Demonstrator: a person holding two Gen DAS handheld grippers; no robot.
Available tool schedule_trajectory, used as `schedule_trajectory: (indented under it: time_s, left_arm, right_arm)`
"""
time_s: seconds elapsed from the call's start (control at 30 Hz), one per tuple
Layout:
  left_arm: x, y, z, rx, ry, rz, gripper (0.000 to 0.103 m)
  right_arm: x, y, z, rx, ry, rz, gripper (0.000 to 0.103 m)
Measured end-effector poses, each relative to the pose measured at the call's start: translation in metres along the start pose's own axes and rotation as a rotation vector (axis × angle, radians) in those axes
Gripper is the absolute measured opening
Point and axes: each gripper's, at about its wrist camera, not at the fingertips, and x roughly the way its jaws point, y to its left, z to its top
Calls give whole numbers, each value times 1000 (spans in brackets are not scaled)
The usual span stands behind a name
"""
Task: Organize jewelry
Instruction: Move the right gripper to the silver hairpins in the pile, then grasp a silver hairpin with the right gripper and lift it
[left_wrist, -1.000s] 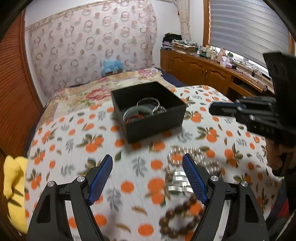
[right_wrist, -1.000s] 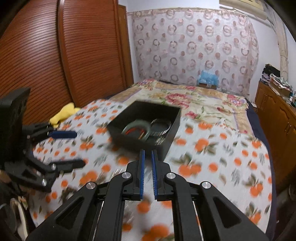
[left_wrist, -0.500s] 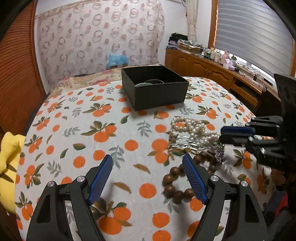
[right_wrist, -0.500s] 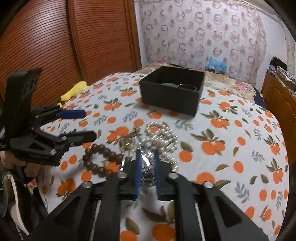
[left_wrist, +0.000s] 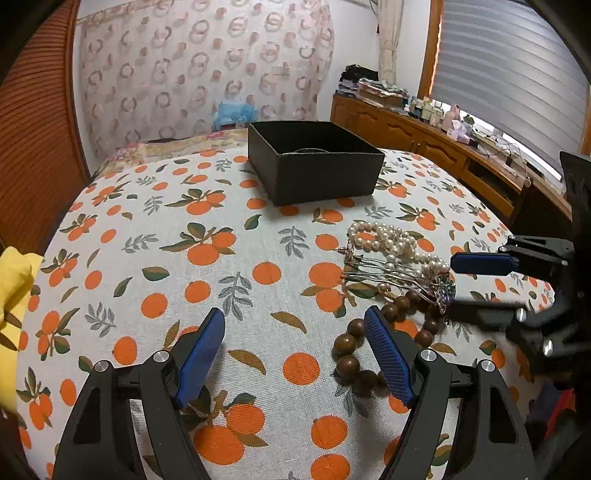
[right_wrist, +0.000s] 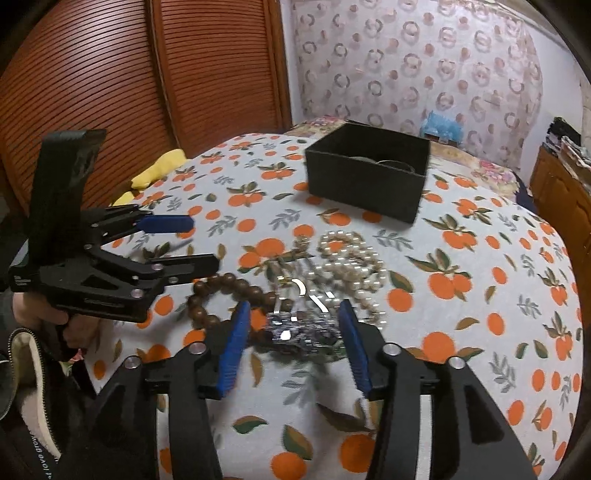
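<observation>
Bedding printed with oranges (left_wrist: 207, 258) covers the bed and carries everything else; the black box (left_wrist: 314, 173) serves as the landmark, standing open-topped toward the far end of the printed cloth. Inside the black box a couple of rings or bangles show just over the rim, too hidden to tell more. A yellow cloth (left_wrist: 13, 295) lies at the bed's edge, well to the left of the box as the left wrist view has it.

Nearer the cameras than the box, apart from it, lies the jewelry heap. Its pearl necklace (left_wrist: 388, 242) is the part closest to the box. Just beyond that, farther from the box, are thin silver wire pieces (left_wrist: 384, 271), and farthest from the box a wooden bead bracelet (left_wrist: 354, 350).

The left tool (left_wrist: 295, 354) stands wide with nothing between its fingers, the bracelet beside its right finger. The right tool (right_wrist: 293, 341) has just been opening and stands part open, astride a glittering dark piece (right_wrist: 303, 334) at the heap's near end; its pads do not press on it. A hand (right_wrist: 48, 317) grips the left tool's handle.
</observation>
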Motion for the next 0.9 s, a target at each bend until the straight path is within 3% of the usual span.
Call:
schedule_trajectory:
  time_s: [0.23, 0.5, 0.57, 0.63, 0.8, 0.9]
  left_arm:
    - [1, 0, 0, -2, -1, -1, 75]
    - [1, 1, 0, -2, 0, -2, 75]
    - [0, 1, 0, -1, 0, -1, 75]
    - [1, 0, 0, 0, -1, -1, 75]
    - [1, 1, 0, 1, -2, 1, 75]
    - [1, 1, -1, 0, -3, 1, 75]
  right_arm:
    - [13, 2, -4, -45, 30, -83, 59]
    - [17, -3, -2, -31, 30, -68, 59]
    - [17, -5, -1, -18, 24, -70, 44]
    - [13, -9, 2, -6, 6, -74, 39]
    - [6, -25, 8, 41, -23, -90, 36]
    - [1, -37, 14, 71, -53, -104, 25]
